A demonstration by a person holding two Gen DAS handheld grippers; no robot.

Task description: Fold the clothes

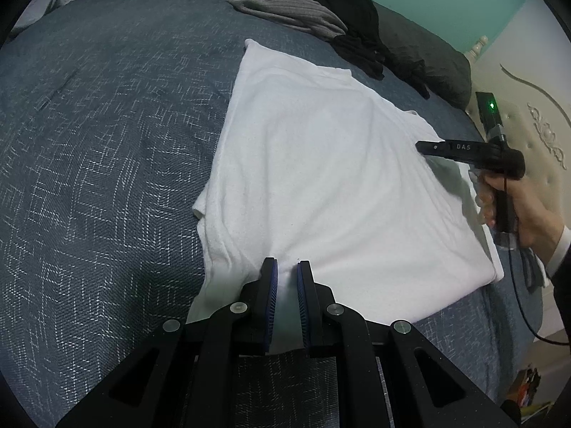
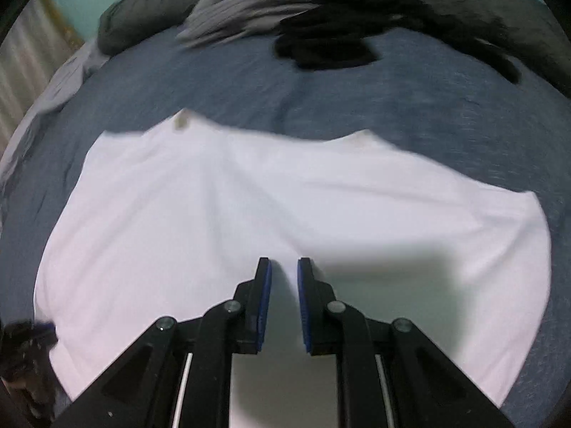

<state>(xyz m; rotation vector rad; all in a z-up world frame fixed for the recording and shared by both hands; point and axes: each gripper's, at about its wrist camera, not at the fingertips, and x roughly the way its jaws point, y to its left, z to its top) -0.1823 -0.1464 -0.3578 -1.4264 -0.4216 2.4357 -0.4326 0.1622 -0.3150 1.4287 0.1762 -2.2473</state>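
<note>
Narrowly parted over the near hem, the left claw holds nothing; the white T-shirt is spread ahead on the bed, the right claw likewise narrow, empty, above cloth.

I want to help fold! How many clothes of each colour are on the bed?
White: 1, the white T-shirt
Grey: 1, the grey ribbed garment
Black: 1, the black garment pile, which may hold more than one piece
Total: 3
</note>
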